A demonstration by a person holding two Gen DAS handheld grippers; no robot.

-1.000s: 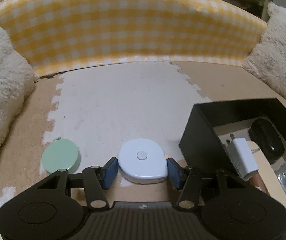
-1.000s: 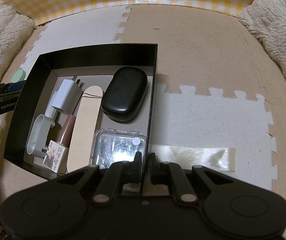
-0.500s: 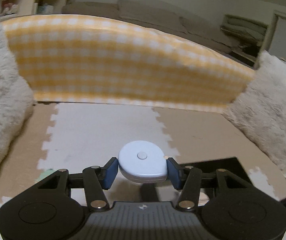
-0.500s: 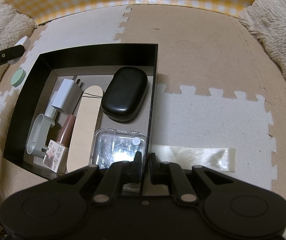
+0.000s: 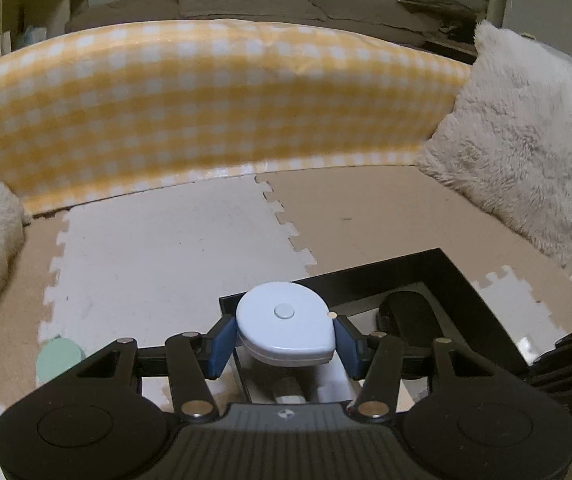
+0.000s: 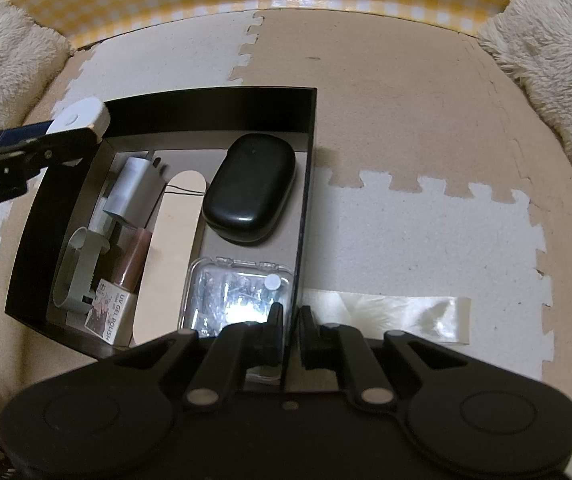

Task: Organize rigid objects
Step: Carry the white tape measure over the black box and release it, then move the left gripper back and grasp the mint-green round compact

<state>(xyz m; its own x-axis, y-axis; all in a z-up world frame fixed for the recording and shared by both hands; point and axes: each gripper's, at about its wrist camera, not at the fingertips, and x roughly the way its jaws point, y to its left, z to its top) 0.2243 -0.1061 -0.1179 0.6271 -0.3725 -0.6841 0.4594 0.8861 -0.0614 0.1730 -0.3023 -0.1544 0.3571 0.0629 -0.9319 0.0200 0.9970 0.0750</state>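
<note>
My left gripper [image 5: 283, 340] is shut on a pale blue teardrop-shaped tape measure [image 5: 286, 330], held in the air over the near left corner of the black box [image 5: 458, 280]. In the right wrist view the same tape measure [image 6: 81, 118] hangs above the box's far left corner [image 6: 205, 94]. My right gripper [image 6: 290, 320] is shut on the box's right wall near its front. Inside lie a black oval case [image 6: 249, 188], a white charger [image 6: 131, 192], a clear plastic case [image 6: 237, 296], a brown bottle [image 6: 131, 256] and a grey roll holder [image 6: 77, 272].
A mint green round case [image 5: 59, 356] lies on the foam mat left of the box. A strip of clear tape [image 6: 386, 312] sits on the mat to the box's right. A yellow checked barrier [image 5: 205, 112] and fluffy cushions [image 5: 526, 136] ring the mat.
My left gripper lifted the blue tape measure off the mat and carried it right, over the box's corner. The right gripper stayed still on the box wall.
</note>
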